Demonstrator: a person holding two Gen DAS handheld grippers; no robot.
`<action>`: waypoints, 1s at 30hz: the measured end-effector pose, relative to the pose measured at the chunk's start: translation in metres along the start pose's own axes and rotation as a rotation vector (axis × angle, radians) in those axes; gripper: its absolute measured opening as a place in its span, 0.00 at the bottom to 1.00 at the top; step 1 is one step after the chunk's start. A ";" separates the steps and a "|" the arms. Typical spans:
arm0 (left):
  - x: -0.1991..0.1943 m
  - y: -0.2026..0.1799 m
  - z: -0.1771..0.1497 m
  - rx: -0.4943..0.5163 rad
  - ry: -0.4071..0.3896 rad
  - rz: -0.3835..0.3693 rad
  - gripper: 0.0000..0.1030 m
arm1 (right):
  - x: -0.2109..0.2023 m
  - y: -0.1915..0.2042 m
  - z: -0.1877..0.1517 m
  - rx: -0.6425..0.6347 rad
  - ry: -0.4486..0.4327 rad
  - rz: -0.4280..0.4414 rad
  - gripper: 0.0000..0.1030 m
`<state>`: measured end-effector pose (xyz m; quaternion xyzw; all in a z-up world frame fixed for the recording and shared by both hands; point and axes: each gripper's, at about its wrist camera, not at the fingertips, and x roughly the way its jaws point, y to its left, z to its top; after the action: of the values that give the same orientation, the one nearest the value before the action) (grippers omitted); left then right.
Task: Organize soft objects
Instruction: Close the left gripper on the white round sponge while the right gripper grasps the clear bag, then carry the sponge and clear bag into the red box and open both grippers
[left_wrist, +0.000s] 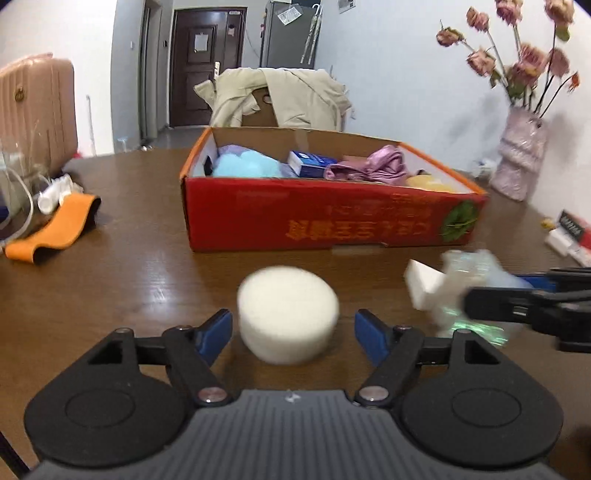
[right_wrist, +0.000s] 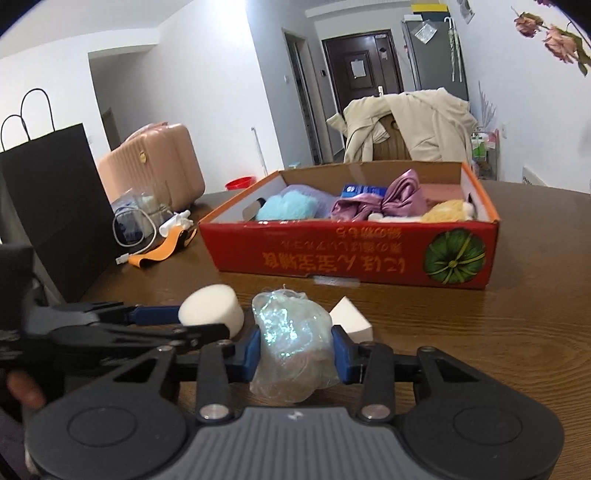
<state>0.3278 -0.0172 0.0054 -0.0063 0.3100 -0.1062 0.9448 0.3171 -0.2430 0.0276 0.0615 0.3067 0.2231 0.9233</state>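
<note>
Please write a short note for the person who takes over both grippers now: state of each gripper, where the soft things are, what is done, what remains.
Left gripper: jaws open around the round sponge, which stands on the table; not gripped yet.
Right gripper: jaws shut on the plastic bag.
The wedge sponge lies on the table behind the bag.
Done: the box already holds several soft things, such as blue fluff and purple cloth.
Left: round sponge, bag and wedge sponge probably go into the box.
</note>
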 end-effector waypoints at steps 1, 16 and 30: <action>0.004 0.000 0.002 0.007 -0.007 0.004 0.73 | -0.002 -0.001 0.000 0.003 -0.003 -0.003 0.38; -0.062 -0.002 -0.004 -0.069 -0.071 -0.023 0.55 | -0.041 0.009 -0.006 -0.002 -0.064 -0.022 0.38; -0.056 0.007 0.087 -0.032 -0.192 -0.154 0.56 | -0.028 0.016 0.059 -0.133 -0.138 -0.006 0.38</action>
<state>0.3360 -0.0034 0.1080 -0.0553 0.2182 -0.1726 0.9589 0.3264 -0.2402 0.0942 0.0141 0.2270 0.2354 0.9449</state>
